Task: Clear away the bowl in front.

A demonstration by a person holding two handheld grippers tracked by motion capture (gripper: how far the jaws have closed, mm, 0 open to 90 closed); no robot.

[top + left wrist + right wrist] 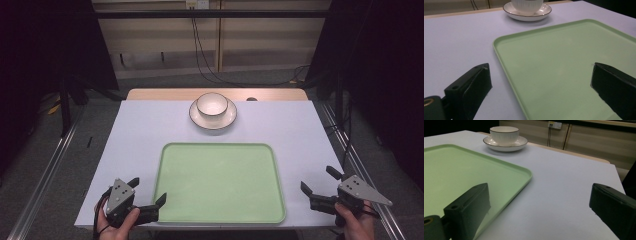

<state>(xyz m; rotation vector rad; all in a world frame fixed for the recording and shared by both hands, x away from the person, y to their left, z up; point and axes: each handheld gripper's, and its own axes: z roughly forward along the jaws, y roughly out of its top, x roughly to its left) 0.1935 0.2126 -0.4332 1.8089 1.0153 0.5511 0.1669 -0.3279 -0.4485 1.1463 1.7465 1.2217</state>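
Lower left of the high view: left gripper (148, 191) held in a hand (116, 224), jaws spread wide, nothing between them, one jaw over the tray's left edge; in the left gripper view its jaws straddle that edge. Centre: pale green tray (220, 182) lying flat on the white table (140, 125), bare; above it, upper centre, a white bowl (212, 104) sits on a saucer (214, 120), well apart from both grippers. Lower right: right gripper (320, 182), jaws spread, holding nothing, just beside the tray.
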